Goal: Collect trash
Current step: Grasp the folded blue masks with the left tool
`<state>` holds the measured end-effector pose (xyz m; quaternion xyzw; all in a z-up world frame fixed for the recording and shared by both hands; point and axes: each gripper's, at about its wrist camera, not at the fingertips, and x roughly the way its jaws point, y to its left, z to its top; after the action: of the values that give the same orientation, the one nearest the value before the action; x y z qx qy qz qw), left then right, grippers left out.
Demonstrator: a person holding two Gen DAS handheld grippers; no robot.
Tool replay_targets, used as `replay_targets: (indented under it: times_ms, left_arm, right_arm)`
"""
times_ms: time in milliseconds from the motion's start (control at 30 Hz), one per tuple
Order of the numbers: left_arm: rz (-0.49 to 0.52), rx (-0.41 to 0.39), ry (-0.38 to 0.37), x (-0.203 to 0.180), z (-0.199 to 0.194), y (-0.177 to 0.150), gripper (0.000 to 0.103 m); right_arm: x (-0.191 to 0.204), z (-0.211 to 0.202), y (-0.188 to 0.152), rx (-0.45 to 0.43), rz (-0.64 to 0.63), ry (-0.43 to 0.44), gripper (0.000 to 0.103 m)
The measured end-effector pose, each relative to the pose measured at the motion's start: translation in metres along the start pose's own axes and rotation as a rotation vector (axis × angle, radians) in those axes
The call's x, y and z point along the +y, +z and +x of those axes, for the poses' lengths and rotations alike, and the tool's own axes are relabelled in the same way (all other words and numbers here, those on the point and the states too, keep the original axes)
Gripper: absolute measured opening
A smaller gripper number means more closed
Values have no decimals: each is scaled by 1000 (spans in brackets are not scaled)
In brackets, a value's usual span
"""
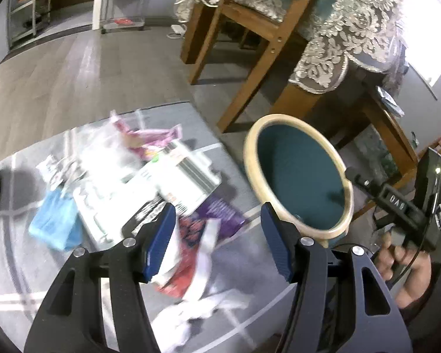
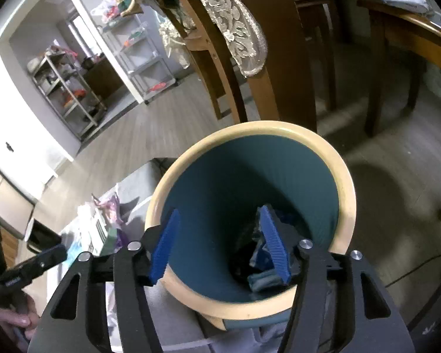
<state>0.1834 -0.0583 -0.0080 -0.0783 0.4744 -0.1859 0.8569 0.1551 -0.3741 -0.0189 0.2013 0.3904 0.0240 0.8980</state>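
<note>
The right gripper (image 2: 219,245) hangs parted and empty over the bin (image 2: 345,188) for dropping, while the left gripper (image 1: 217,241), parted and empty, overlooks floor litter (image 1: 150,176) ahead for collecting.

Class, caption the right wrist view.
Open right tongs poised above the teal bin, crumpled trash at its bottom.

A grey rug (image 1: 29,264) with pale stripes lies on the wood-plank floor (image 1: 73,82). On the rug lie scattered wrappers (image 1: 150,141), a white printed box (image 1: 185,176), a blue bag (image 1: 54,223) and white paper (image 1: 208,309). The teal bin (image 1: 302,176) stands at its edge.
</note>
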Motion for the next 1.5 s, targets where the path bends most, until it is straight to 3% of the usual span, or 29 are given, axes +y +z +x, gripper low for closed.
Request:
replay_targets:
  times_ms: [600,767,1100,1333,1500]
  left_arm:
    - [-74,-28,116,70,-41,-56,65]
    - [-63,-32,154,80,-42,-55,66]
    - [-91,7,325,119,-22,-39,73]
    - [-175,47,337,145,-3,-31,73]
    - [-179,89,350,151,13,-31,71]
  right_arm:
    - [24,-7,-17,32,-70,36,63]
    - [41,-12,-25,38,-121,51,63]
    - [65,-18,-45,55,-167,81,63]
    - [79,-18,-57,76,-194,94,63]
    - [87,-17,-64,92,-213,102,63]
